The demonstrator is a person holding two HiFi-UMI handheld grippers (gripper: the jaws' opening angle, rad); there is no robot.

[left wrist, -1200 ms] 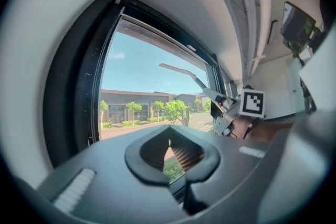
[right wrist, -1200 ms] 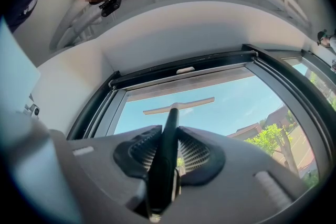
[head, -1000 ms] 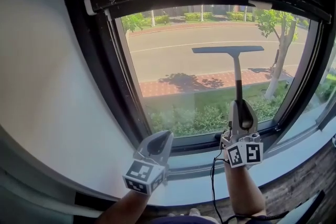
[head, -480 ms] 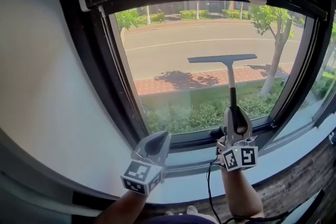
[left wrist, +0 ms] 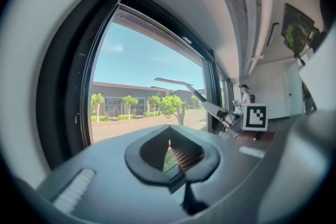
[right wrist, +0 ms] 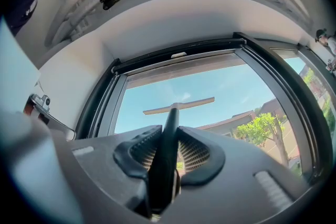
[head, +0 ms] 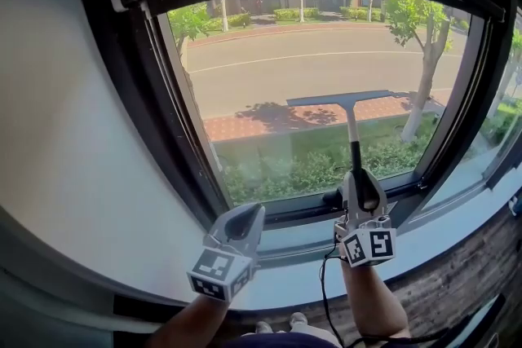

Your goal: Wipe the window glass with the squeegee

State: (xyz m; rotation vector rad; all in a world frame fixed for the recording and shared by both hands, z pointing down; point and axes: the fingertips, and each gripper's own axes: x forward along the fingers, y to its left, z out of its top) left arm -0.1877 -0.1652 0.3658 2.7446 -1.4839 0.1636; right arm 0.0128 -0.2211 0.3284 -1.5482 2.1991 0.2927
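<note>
The squeegee [head: 350, 120] stands upright against the window glass [head: 277, 85], its dark blade [head: 339, 99] lying level across the lower middle of the pane. My right gripper [head: 362, 193] is shut on the squeegee's handle just above the sill. From the right gripper view the handle [right wrist: 166, 147] runs up between the jaws to the blade [right wrist: 179, 106]. My left gripper [head: 242, 222] hovers below the pane's lower left corner, shut with nothing in it. The left gripper view shows the squeegee [left wrist: 185, 89] off to the right.
A thick black window frame [head: 163, 118] surrounds the pane, with a pale sill [head: 440, 224] beneath it. White wall [head: 65, 143] fills the left. A black cable [head: 326, 289] hangs from the right gripper. A second pane [head: 506, 118] adjoins on the right.
The right gripper has drawn the squeegee down the glass, the blade dropping from mid-pane to lower on it. The left gripper has barely moved.
</note>
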